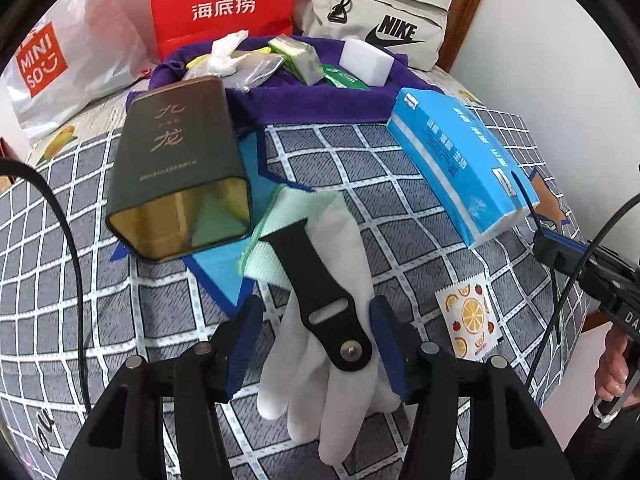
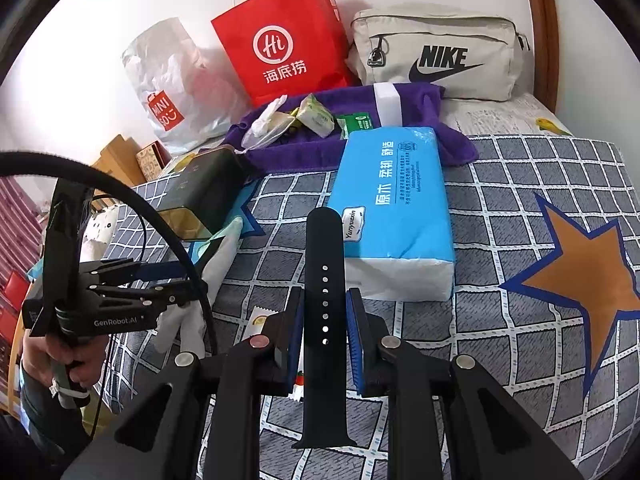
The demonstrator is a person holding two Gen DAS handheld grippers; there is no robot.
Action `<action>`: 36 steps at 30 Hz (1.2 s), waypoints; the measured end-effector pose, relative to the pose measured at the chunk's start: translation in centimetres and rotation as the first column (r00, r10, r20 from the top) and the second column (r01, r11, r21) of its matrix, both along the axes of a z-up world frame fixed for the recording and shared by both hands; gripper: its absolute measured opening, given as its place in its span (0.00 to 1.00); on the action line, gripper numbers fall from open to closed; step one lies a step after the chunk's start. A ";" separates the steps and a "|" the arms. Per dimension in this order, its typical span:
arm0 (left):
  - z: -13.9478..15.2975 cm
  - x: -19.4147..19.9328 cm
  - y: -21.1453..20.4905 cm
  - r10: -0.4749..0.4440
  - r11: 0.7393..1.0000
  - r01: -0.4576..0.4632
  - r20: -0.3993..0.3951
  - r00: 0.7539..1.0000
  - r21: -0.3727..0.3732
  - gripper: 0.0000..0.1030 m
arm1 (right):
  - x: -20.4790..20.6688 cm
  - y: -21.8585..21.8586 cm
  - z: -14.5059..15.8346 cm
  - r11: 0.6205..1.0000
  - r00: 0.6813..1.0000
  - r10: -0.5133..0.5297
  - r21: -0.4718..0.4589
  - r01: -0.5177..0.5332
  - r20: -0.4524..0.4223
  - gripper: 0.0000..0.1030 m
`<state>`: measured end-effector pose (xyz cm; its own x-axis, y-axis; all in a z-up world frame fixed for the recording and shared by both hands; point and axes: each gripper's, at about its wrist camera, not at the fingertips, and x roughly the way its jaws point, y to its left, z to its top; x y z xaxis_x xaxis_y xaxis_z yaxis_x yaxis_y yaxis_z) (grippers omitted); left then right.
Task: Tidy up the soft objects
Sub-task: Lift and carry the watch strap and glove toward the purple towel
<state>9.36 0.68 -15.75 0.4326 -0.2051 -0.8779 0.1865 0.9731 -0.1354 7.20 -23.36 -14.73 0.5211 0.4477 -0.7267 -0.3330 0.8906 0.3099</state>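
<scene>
Currently right gripper (image 2: 324, 340) clamps a holed watch strap (image 2: 323, 280) above the bed. Left gripper (image 1: 316, 344) stands parted around a buckle strap (image 1: 316, 292) lying on the white glove (image 1: 340, 380). Straps: light, rubbery, floppy; pinch across mid-length.

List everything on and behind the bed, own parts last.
watch strap halves: two, black; one on the glove, one in the right jaws.
glove: one, white, near edge.
cloth: one, mint, under the glove.
tin: one, dark green, lying open.
tissue pack: one, blue, middle.
towel: one, purple, heaped with small items.
bags: three, at the wall.
left gripper: open.
right gripper: shut on a strap.
</scene>
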 end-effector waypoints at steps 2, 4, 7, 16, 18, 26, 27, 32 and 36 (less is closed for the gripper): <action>-0.1 0.2 -0.4 -0.021 1.000 0.021 0.004 1.000 0.017 0.48 | -0.1 0.1 0.0 1.000 1.000 0.005 -0.004 -0.005 -0.001 0.20; -0.3 0.4 -0.8 -0.039 0.999 0.039 -0.007 0.999 -0.002 0.32 | -0.1 0.1 0.0 1.000 1.000 0.006 -0.005 -0.006 -0.002 0.20; -0.2 0.2 -1.0 -0.047 0.999 0.047 0.001 0.999 -0.002 0.28 | -0.1 -0.1 -0.1 1.000 1.000 0.002 -0.006 -0.002 -0.006 0.20; 3.2 -1.6 0.6 -0.047 0.996 0.052 0.065 0.997 -0.077 0.24 | -0.2 -0.4 -0.1 1.000 1.000 -0.008 -0.002 0.008 -0.011 0.20; 3.5 -1.6 0.9 -0.045 0.994 0.052 0.067 0.997 -0.096 0.24 | -0.3 -0.3 -0.1 1.000 1.000 -0.004 -0.002 0.004 -0.009 0.20; 1.3 -1.0 -0.6 -0.070 0.997 0.070 0.007 0.998 -0.040 0.30 | -0.5 0.0 0.0 1.000 1.000 0.007 -0.008 -0.007 -0.005 0.20; 0.8 -0.8 -1.0 -0.071 0.997 0.071 -0.002 0.997 -0.028 0.32 | -0.5 0.0 0.0 1.000 1.000 0.006 -0.007 -0.006 -0.005 0.20; -0.9 -0.2 -1.7 -0.056 0.998 0.057 -0.045 0.997 0.031 0.34 | -0.5 0.0 -0.1 1.000 1.000 0.007 -0.008 -0.007 -0.007 0.20; -0.9 -0.2 -1.6 -0.049 0.999 0.050 -0.032 0.998 0.014 0.35 | -0.5 -0.1 0.0 1.000 1.000 0.004 -0.006 -0.004 -0.007 0.20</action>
